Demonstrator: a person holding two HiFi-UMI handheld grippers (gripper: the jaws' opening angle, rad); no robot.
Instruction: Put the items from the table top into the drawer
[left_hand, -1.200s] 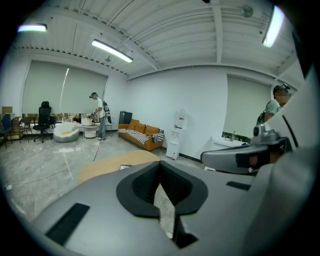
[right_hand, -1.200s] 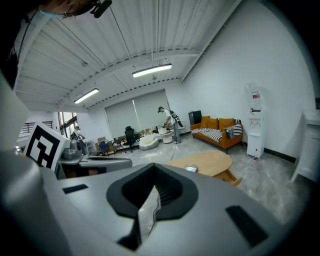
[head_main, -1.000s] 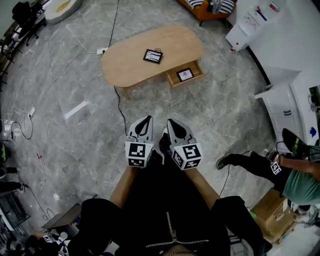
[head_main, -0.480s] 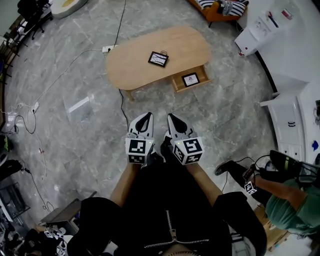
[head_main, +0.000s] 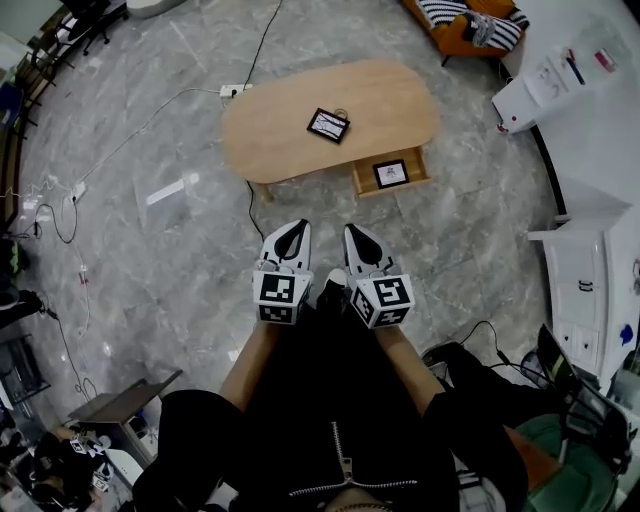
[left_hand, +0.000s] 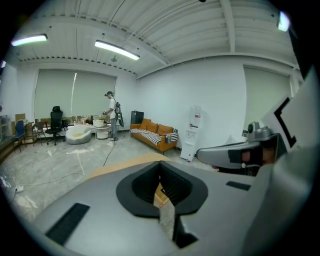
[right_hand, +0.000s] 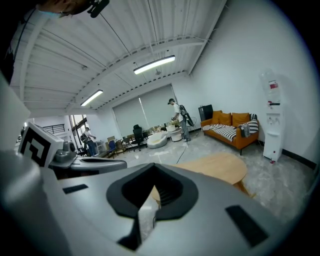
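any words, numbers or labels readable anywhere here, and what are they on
No readable words or numbers anywhere.
Two black-and-white marker cubes: square code patterns, no letters.
Black-framed card on the oval wooden table: too small.
Card in the open drawer: too small.
Red label on the white water dispenser: blurred.

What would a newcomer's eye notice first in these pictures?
An oval wooden table stands on the grey marble floor, one black-framed card on its top and a second card in its open drawer. Nearer the person, the left gripper and right gripper point toward it side by side, both shut and empty.
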